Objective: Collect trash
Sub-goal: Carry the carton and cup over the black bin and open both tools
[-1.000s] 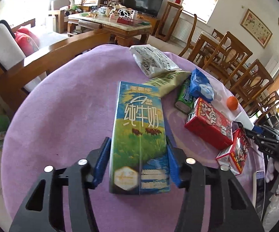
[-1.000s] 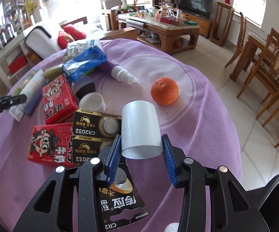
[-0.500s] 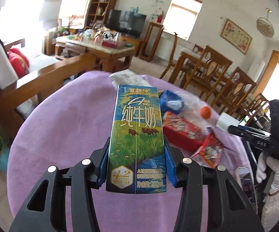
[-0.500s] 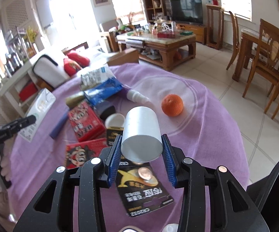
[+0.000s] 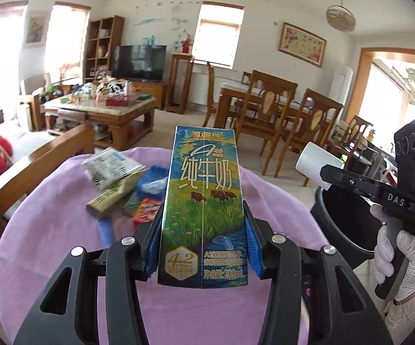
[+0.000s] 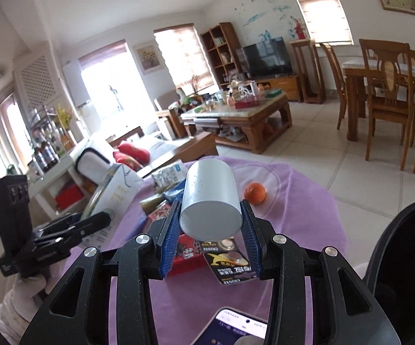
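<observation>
Both loads are up off the table [image 5: 49, 247] now; a second ago the carton and cup were down at cloth level among the clutter, so both picks are done and the carry is under way.

The black bin [image 5: 348, 218] shows at the right edge of the left view, beside the table, mouth open. In the right view its dark rim [image 6: 403, 230] curves up at lower right. Judged next step: swing both items over it and drop.

The left gripper [image 5: 203, 247] is clamped on the milk carton [image 5: 204, 201], blue pads pressing both long sides near its lower end; the jaws closed in a bit over the last second. The carton stands up above the table, clear of the wrappers [image 5: 112, 172] left behind.

The right gripper [image 6: 211, 243] holds the white cup [image 6: 210, 201] on its side between the pads, opening unchanged. In the left view the cup [image 5: 314, 164] hangs just above the bin's near rim; probably not yet over the mouth, hard to tell with the fisheye.

Left on the table: red boxes [image 6: 184, 256], battery card [image 6: 230, 264], orange [image 6: 254, 193], phone [image 6: 230, 330]. Plenty of trash remains, so the task is at an early stage.
</observation>
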`<action>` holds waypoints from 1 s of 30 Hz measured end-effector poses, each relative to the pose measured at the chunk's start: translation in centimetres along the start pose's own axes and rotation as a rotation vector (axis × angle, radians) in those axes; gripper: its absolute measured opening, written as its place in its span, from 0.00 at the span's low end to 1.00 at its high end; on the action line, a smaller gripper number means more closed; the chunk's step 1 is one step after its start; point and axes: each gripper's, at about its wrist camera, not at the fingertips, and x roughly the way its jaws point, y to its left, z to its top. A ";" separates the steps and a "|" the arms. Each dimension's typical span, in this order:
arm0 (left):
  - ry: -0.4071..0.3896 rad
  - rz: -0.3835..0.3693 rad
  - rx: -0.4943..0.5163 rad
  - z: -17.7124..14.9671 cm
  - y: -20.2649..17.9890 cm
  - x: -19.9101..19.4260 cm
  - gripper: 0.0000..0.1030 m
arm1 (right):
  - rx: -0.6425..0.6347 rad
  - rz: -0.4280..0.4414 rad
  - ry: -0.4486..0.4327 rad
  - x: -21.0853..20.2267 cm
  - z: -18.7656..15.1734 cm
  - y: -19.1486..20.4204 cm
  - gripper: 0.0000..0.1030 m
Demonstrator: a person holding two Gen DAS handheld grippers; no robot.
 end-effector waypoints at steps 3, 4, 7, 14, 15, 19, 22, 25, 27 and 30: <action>-0.004 -0.031 0.046 0.4 -2.5 0.5 0.46 | 0.022 -0.024 -0.037 -3.5 -0.2 -1.6 0.40; -0.004 -0.039 0.058 0.4 -3.4 0.6 0.46 | 0.031 -0.030 -0.045 -4.3 -0.4 -2.2 0.40; -0.003 -0.076 0.097 0.1 -6.1 1.2 0.46 | 0.056 -0.071 -0.075 -7.2 -1.0 -4.6 0.40; 0.023 -0.181 0.174 0.2 -12.5 3.8 0.46 | 0.157 -0.162 -0.137 -13.8 -3.6 -11.1 0.40; 0.031 -0.198 0.185 0.2 -13.4 4.3 0.46 | 0.170 -0.178 -0.145 -14.4 -4.0 -12.0 0.40; 0.071 -0.262 0.219 -0.3 -17.2 6.5 0.46 | 0.231 -0.247 -0.172 -17.5 -5.9 -15.4 0.40; 0.113 -0.310 0.246 -0.7 -20.2 8.4 0.46 | 0.282 -0.300 -0.184 -19.4 -7.6 -18.1 0.40; 0.173 -0.349 0.268 -1.1 -22.8 10.8 0.46 | 0.328 -0.334 -0.186 -20.5 -9.4 -20.4 0.40; 0.227 -0.371 0.277 -1.5 -24.0 12.4 0.46 | 0.353 -0.349 -0.179 -20.7 -10.5 -21.4 0.40; 0.278 -0.364 0.303 -2.3 -25.5 14.5 0.46 | 0.386 -0.365 -0.168 -20.5 -12.0 -22.6 0.40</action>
